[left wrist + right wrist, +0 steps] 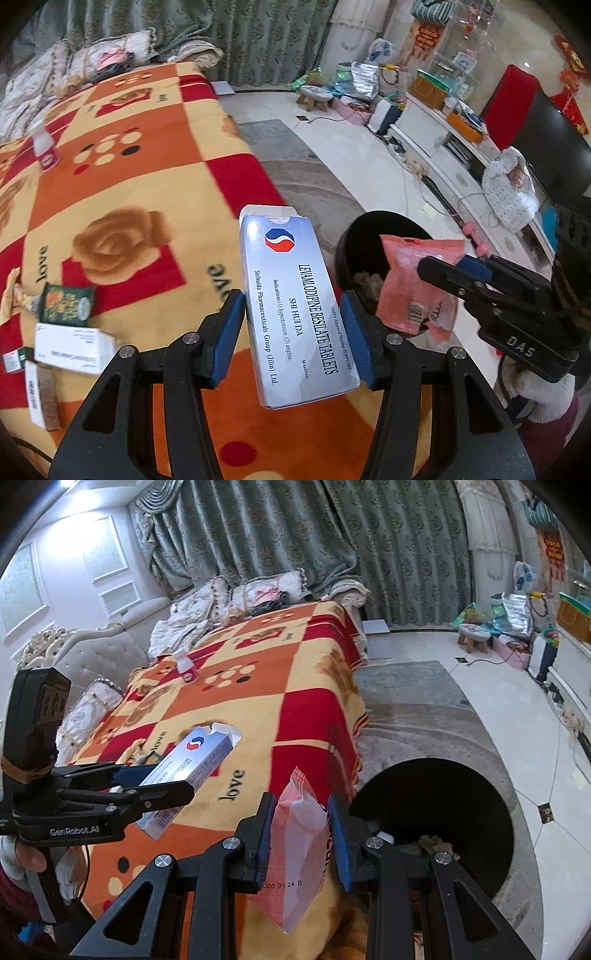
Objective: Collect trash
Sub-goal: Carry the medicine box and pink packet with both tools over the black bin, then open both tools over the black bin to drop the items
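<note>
My left gripper (293, 317) is shut on a white-and-blue medicine box (295, 306), held upright above the edge of the blanket-covered table (147, 192). The box also shows in the right wrist view (192, 766). My right gripper (301, 830) is shut on a pink snack wrapper (301, 849), held beside the rim of a black trash bin (443, 812). In the left wrist view the wrapper (417, 284) hangs over the bin (362, 236), which holds some trash.
On the table lie a green packet (66, 304), white boxes (70, 345) and a small white-and-pink bottle (43, 147). A sofa with cushions (92, 657) stands behind. A TV cabinet (461, 158) and floor clutter are at the right.
</note>
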{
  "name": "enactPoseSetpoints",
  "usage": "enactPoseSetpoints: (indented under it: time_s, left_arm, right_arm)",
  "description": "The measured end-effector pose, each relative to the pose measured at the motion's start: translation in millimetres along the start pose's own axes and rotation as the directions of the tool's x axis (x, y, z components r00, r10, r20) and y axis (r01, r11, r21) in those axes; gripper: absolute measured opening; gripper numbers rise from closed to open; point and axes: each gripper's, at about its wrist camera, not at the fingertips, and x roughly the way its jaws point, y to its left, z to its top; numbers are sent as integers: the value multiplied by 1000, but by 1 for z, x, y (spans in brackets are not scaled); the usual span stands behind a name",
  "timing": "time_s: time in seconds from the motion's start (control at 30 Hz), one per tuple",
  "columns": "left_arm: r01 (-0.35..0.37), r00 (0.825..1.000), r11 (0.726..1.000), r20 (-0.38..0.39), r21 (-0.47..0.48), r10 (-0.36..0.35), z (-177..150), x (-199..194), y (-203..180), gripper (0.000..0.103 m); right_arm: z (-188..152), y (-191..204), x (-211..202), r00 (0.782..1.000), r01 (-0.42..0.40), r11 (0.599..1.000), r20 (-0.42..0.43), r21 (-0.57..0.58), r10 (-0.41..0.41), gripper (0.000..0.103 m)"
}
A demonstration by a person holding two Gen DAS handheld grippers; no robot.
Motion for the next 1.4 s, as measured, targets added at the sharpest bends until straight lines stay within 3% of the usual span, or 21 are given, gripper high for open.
enactPoseSetpoints:
  time_s: [0.4,0.83,1.0,1.07,1.4]
  left_arm:
    - [120,992,993,-40,21,-119,21,40,-46,52]
    - [216,975,976,-56,-3,-216,29,66,-67,53]
    - [213,976,977,-58,8,-212,28,67,-70,54]
    - [204,978,979,-57,11,-203,26,65,-67,54]
    - [139,989,990,-43,-12,-139,17,47,-40,54]
  right_arm:
    - [2,-49,0,993,121,992,-4,46,-121,28]
    - [0,-87,7,985,174,979,-21,102,-173,28]
    - [-1,-92,10,979,202,973,-20,113,-201,28]
    - [-1,-94,11,978,208,971,-27,121,-206,33]
    - [-2,-78,19,982,187,977,-44,102,-183,38]
